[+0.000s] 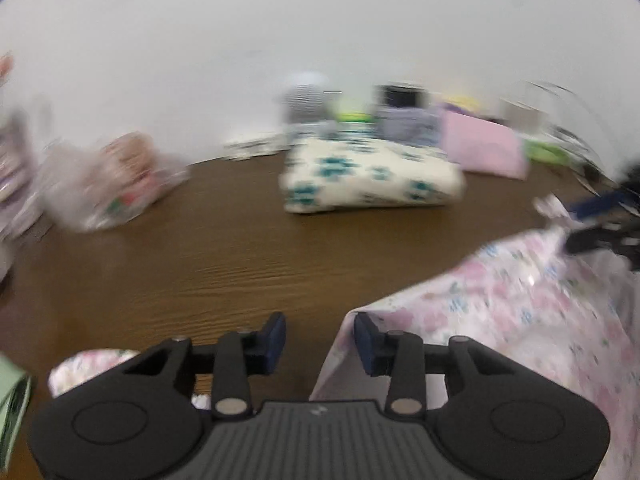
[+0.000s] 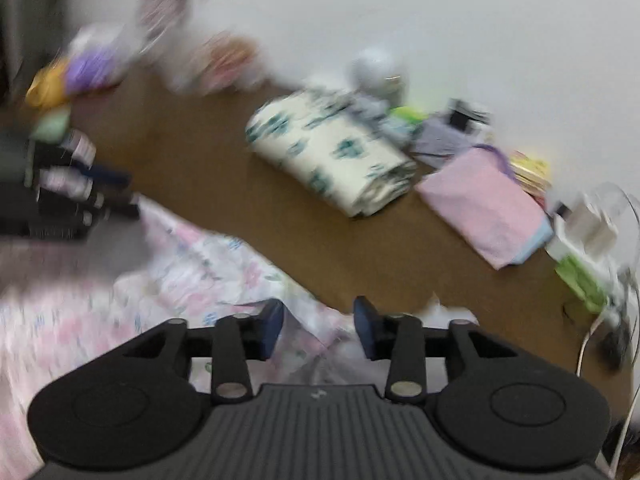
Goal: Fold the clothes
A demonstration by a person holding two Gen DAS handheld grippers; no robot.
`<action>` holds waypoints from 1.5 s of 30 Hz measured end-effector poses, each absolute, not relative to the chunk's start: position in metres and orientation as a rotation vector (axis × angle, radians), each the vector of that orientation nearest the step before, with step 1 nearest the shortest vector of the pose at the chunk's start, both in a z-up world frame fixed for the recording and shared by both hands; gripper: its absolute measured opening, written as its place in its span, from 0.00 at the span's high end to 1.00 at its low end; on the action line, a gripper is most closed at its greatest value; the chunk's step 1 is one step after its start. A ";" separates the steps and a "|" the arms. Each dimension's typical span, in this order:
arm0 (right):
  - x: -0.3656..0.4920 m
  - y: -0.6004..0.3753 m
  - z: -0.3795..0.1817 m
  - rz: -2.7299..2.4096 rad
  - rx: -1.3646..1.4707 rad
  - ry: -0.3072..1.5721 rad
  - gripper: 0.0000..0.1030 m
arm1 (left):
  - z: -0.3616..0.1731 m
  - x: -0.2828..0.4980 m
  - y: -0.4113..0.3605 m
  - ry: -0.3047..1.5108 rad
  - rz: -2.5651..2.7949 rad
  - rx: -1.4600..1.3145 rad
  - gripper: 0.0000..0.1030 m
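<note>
1. Desk [image 1: 240, 248]: brown wood grain, filling the middle band of both views, against a plain white wall; both pictures are motion-blurred.
2. Floral garment [image 1: 520, 312]: pale pink and white print, loose and unfolded. It lies at lower right of the left wrist view, with its edge against the right-hand finger, and at lower left of the right wrist view [image 2: 192, 276], where it spreads under and between the fingers.
3. Folded cream cloth [image 1: 372, 176]: teal flower print, upper centre of both views, resting on the desk.
4. Folded pink cloth [image 2: 488, 208]: right of the cream cloth, just beside it.
5. Left gripper [image 1: 320, 338]: bottom centre of its view; fingers spread wide with bare desk showing in the gap, gripping nothing. It also shows, blurred, at left in the right wrist view.
6. Right gripper [image 2: 319, 328]: bottom centre of its view; fingers spread wide over the garment, not closed on it.
7. Clear bag [image 1: 116, 184]: upper left of the left wrist view, contents too blurred to name.
</note>
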State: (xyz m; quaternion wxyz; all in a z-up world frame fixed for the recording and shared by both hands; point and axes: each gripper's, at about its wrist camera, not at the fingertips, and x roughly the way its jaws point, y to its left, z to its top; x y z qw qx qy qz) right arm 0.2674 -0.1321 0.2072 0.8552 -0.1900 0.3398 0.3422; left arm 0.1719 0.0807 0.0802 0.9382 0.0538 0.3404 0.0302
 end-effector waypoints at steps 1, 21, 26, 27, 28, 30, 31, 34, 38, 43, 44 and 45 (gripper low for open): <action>0.269 -0.134 0.208 0.706 -0.386 0.720 0.60 | 0.082 0.171 0.082 0.680 0.041 0.099 0.64; 0.164 -0.128 0.177 0.914 -0.561 0.874 0.99 | 0.075 0.196 0.098 0.803 0.047 0.129 0.90; 0.163 -0.139 0.194 0.948 -0.489 0.918 0.88 | 0.101 0.167 0.111 0.812 -0.076 -0.080 0.65; 0.171 -0.146 0.202 0.928 -0.459 0.897 0.76 | 0.105 0.166 0.105 0.834 -0.129 -0.102 0.55; 0.182 -0.150 0.208 0.895 -0.428 0.885 0.66 | 0.105 0.166 0.097 0.864 -0.175 -0.114 0.55; 0.210 -0.158 0.213 0.858 -0.320 0.925 0.66 | 0.098 0.176 0.082 0.930 -0.237 -0.151 0.55; 0.224 -0.160 0.212 0.847 -0.258 0.957 0.66 | 0.093 0.182 0.077 0.952 -0.248 -0.174 0.56; 0.258 -0.162 0.197 0.821 -0.106 1.034 0.66 | 0.082 0.199 0.073 0.947 -0.209 -0.236 0.61; 0.271 -0.162 0.180 0.806 -0.021 1.041 0.68 | 0.082 0.202 0.082 0.913 -0.174 -0.288 0.94; 0.261 -0.157 0.168 0.793 -0.096 0.961 0.93 | 0.087 0.195 0.092 0.854 -0.128 -0.304 0.96; 0.260 -0.157 0.168 0.794 -0.098 0.958 0.93 | 0.088 0.194 0.093 0.842 -0.119 -0.307 0.96; 0.259 -0.157 0.168 0.795 -0.104 0.954 0.93 | 0.089 0.193 0.095 0.830 -0.109 -0.310 0.95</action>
